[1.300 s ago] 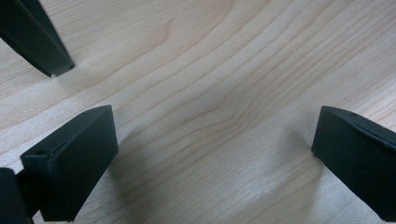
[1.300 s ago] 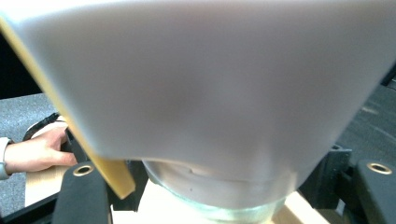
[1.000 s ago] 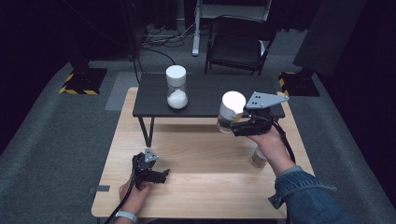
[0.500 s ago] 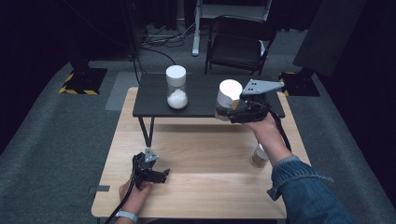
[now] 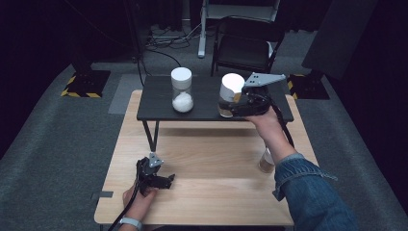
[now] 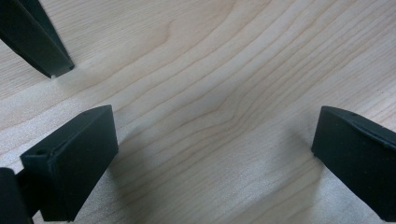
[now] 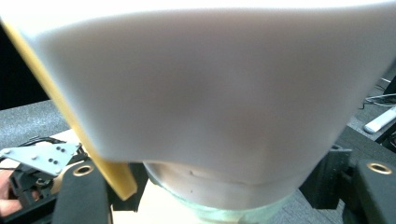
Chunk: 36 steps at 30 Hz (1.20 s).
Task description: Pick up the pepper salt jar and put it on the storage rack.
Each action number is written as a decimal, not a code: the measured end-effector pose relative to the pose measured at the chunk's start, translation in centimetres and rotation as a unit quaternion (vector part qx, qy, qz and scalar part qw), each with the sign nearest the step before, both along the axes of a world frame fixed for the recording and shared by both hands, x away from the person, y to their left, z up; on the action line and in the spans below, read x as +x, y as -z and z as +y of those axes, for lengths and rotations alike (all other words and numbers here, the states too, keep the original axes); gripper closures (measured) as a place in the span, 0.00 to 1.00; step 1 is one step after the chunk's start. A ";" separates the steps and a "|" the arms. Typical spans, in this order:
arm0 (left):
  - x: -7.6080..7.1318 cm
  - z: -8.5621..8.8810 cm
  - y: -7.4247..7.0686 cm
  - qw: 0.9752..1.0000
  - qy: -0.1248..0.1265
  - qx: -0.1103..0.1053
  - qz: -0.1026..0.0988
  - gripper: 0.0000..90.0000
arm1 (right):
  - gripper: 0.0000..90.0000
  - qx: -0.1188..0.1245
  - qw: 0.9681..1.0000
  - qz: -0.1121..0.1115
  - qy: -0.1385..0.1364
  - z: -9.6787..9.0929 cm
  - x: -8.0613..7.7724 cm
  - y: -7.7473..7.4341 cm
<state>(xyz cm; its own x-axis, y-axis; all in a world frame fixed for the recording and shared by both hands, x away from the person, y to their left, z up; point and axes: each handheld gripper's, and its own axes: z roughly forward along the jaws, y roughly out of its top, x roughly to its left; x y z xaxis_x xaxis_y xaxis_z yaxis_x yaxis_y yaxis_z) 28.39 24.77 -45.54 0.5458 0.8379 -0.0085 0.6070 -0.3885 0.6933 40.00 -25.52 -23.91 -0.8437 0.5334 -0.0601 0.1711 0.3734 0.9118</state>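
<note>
1. Overhead, in the high view, the right gripper (image 5: 235, 103) is clamped around a white-lidded jar (image 5: 230, 95) that holds something tan at its bottom. The jar is over the right part of the black raised shelf (image 5: 159, 103), which stands on the wooden table (image 5: 216, 163); whether its base already rests on the shelf or sits just above it, I cannot tell. A second jar with white contents (image 5: 182, 89) stands upright on the shelf, well apart to the left. A small jar (image 5: 265, 161) stays on the table by the person's denim sleeve (image 5: 308, 192). The left gripper (image 5: 161, 180) lies low on the table near the front edge, grasping nothing.

2. Next, the left gripper view looks down on bare wood grain (image 6: 210, 93). Its two black jaws stand wide apart with nothing between them, so it is released and idle. A black leg (image 6: 37, 37) of the shelf stands at the upper left.

3. Finally, the right gripper view is crowded by the jar's white lid (image 7: 210, 79), very close and blurred, with the glass body (image 7: 219, 196) below it between the jaws. The other gripper shows small at the lower left.

4. Judging from this, the carry to the shelf looks nearly done. What seems left is to settle the jar, release it, and perhaps fetch the small jar.
</note>
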 end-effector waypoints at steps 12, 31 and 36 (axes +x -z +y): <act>0.0 0.0 0.0 1.000 0.000 0.001 0.000 0.00 | 0.33 -0.001 1.000 0.008 0.011 1.0 1.7 0.6; 0.0 0.0 0.0 1.000 0.000 0.000 0.000 0.00 | 0.33 0.003 0.999 0.020 0.025 1.6 3.0 1.5; 0.0 0.0 0.0 1.000 0.000 0.001 0.000 0.00 | 0.33 0.006 0.999 0.021 0.024 1.6 3.2 1.7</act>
